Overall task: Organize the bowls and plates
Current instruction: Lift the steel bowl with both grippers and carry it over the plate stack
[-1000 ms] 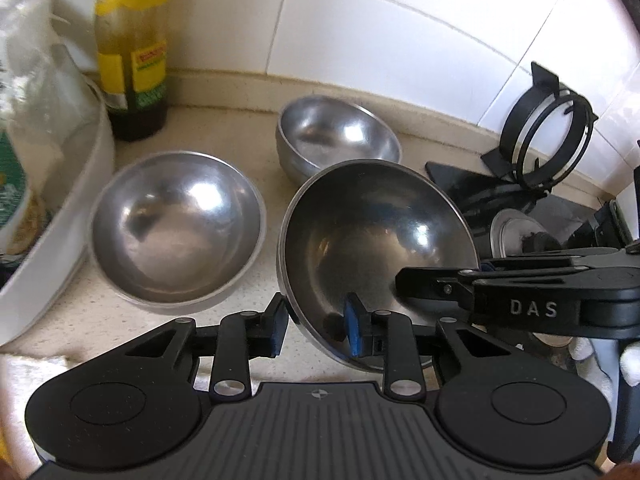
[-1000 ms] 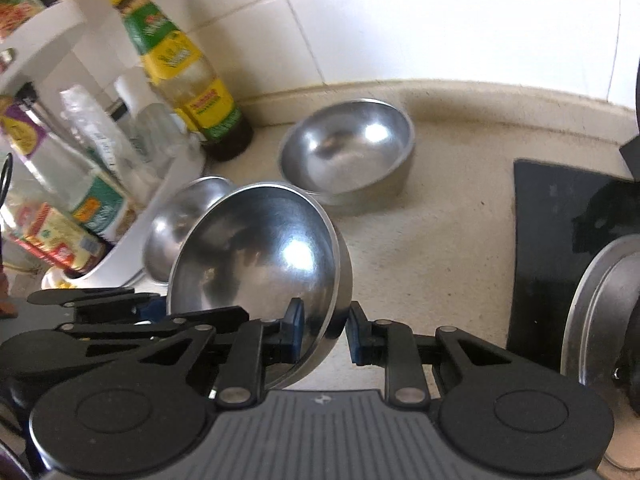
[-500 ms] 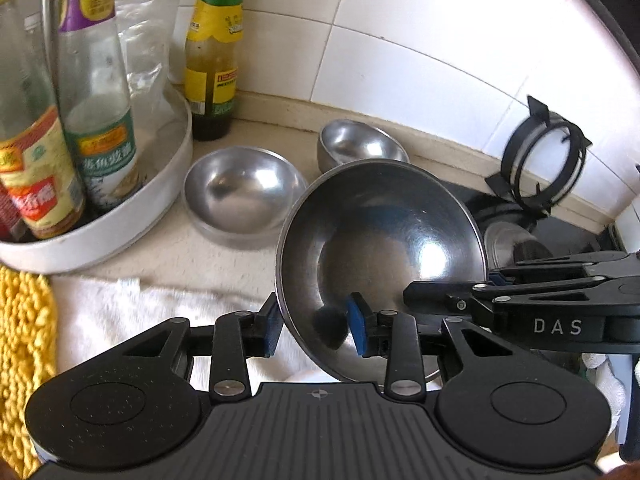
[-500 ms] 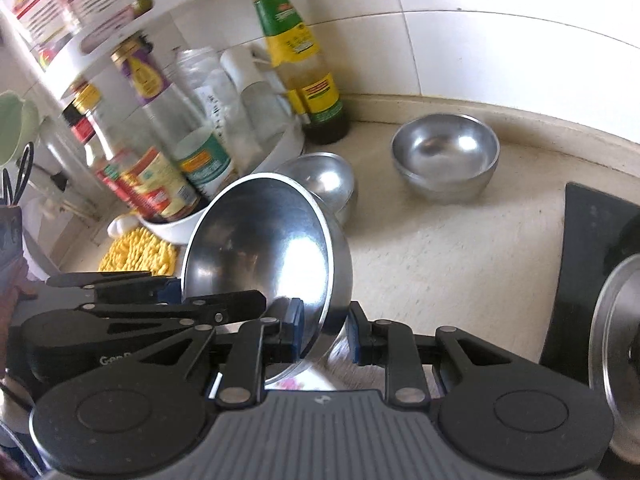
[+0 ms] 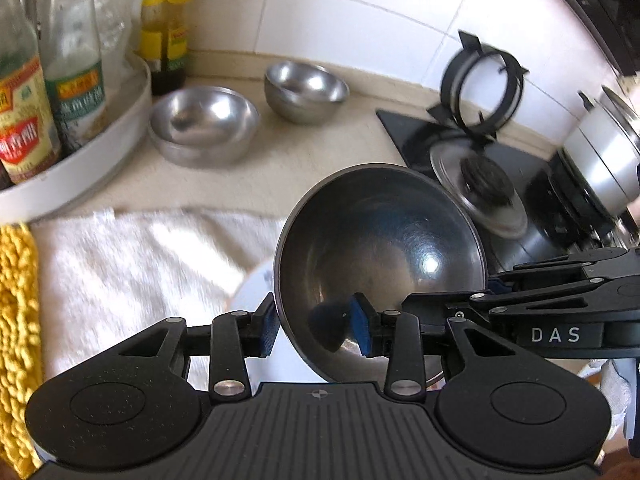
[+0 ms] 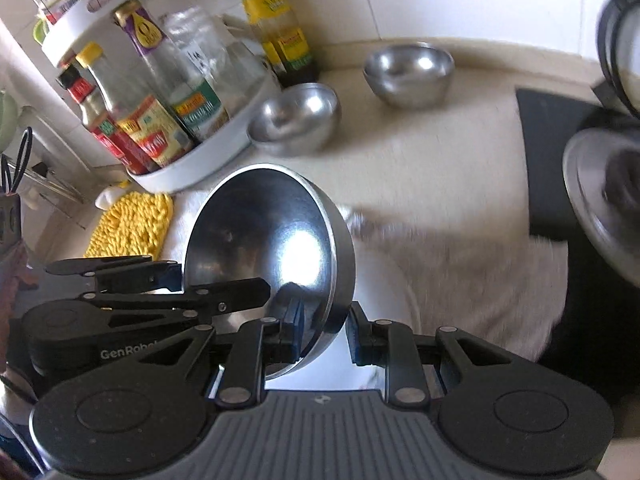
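Both units grip one steel bowl (image 5: 380, 256) at once, held tilted on edge above the tabletop (image 5: 312, 160). The left hand-held gripper (image 5: 316, 330) pinches the bowl's wall at the near rim, one blue pad outside, the other inside. The right hand-held gripper (image 6: 324, 334) has one finger inside the rim; its outer finger appears to stand slightly off the wall, so whether that grasp is firm cannot be told. The double hold looks like a handover or a steadying grip on a slippery, curved wall.

A white plate (image 6: 384, 280) lies directly below the bowl, on a white towel (image 5: 132, 256). In my judgement the bowl is bound either for that plate or for a stack.

Two further steel bowls stand well apart from it toward the tiled wall: the near bowl (image 5: 202, 124) just beside the white bottle tray (image 5: 100, 160), the far bowl (image 5: 306, 90) close to the wall.

Obstructions: sauce bottles (image 6: 160, 120) on the tray to the left, a yellow mat (image 6: 132, 224) beside the towel, the stove (image 5: 500, 176) with a pot lid (image 5: 480, 184) to the right.
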A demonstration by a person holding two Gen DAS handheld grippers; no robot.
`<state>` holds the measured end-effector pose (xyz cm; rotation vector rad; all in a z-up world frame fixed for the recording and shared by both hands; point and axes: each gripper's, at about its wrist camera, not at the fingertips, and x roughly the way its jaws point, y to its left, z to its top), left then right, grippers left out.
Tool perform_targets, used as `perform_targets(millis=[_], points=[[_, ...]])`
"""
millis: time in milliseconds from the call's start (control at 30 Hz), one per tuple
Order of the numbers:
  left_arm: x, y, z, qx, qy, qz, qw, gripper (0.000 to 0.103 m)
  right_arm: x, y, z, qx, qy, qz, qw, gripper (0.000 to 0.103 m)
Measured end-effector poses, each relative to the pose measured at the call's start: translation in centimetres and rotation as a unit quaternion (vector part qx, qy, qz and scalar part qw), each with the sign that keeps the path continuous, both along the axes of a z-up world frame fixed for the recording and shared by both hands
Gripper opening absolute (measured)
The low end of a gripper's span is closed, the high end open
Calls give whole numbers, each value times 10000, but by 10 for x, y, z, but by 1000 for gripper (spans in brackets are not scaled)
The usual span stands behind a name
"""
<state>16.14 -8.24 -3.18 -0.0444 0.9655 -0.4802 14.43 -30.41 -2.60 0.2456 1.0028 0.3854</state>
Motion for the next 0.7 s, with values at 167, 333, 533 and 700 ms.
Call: perform_targets(millis=[167, 333, 533, 700], points=[[-7, 5, 2, -6, -60, -127, 9999, 46, -16, 6, -1, -73, 58, -111, 9999, 47], [-18, 7, 9, 34, -210, -219, 9995, 51, -23, 14, 2, -59, 77, -73, 9999, 47], [-22, 11, 7, 50, -148, -240, 9996, 52, -26, 17, 0, -50, 220, 12, 9997, 47], [-20, 11, -2, 86, 27, -222, 9997, 51, -21, 17, -10, -14, 420, 49, 9991, 47]])
